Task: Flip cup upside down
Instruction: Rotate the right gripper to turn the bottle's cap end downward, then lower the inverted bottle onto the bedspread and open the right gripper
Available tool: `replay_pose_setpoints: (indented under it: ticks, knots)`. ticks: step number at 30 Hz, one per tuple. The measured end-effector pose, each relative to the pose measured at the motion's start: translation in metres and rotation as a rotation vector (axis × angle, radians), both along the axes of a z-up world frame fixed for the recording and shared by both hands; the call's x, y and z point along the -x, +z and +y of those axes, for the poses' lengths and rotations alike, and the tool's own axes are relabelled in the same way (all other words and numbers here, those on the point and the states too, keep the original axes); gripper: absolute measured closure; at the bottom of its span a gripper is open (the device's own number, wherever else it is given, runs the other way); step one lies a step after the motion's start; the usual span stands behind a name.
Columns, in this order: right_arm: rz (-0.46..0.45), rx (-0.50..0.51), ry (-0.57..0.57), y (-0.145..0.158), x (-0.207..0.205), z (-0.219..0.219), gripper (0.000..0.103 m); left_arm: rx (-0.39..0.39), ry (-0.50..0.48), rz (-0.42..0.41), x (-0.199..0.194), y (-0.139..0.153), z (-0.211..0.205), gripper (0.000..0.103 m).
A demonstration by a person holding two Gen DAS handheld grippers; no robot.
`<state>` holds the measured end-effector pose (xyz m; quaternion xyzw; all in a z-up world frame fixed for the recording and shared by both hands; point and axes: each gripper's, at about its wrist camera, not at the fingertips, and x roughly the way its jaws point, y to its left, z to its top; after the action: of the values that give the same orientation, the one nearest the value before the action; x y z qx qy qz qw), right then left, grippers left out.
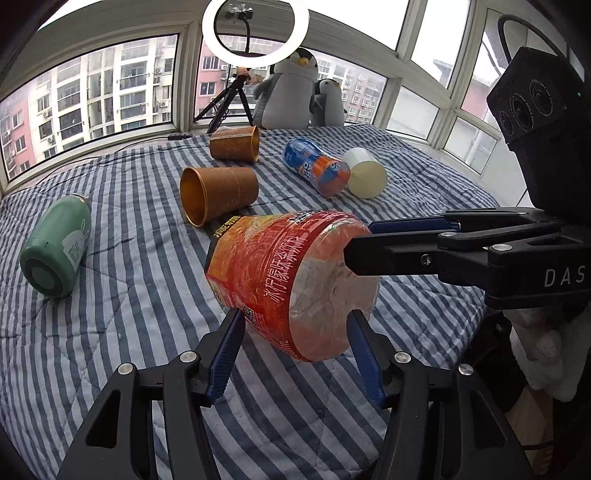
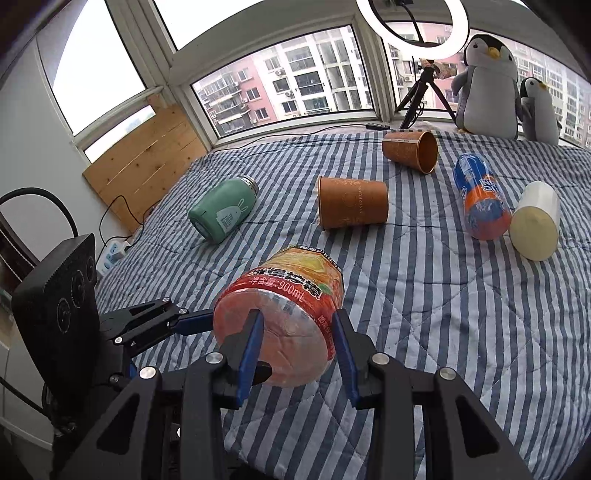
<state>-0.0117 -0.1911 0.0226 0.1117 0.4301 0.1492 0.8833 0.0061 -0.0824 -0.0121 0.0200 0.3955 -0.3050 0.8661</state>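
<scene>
Label on red bottle [image 2: 284, 306] reads "900mL".

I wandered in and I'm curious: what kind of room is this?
Probably a bedroom in a high-rise flat: a bed under a striped quilt, bay windows facing apartment blocks, and plush penguins on the sill. A ring light suggests filming.

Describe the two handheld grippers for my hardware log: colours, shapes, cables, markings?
Both grippers, left gripper and right gripper, have black angular skeletal frames with silver bolts and blue ribbed pads. The right one carries white "DAS" lettering, a black box with round lenses and a black cable. A white glove shows behind it.
</scene>
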Motion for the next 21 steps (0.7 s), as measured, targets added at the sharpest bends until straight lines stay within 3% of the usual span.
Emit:
replay_pose_setpoints:
  ticks: [4, 7, 21]
  knots:
    - [0.033, 0.032, -0.007, -0.003, -0.014, 0.004, 0.068, 0.024, 0.002, 0.058, -0.017, -0.009, 0.005, 0.04]
    - [0.068, -0.011, -0.022, -0.007, -0.031, -0.003, 0.068, 0.047, -0.006, 0.071, -0.028, -0.007, 0.01, 0.036]
    - [0.026, -0.062, -0.018, -0.006, -0.088, -0.004, 0.068, 0.055, 0.038, -0.034, -0.063, 0.014, 0.022, 0.033]
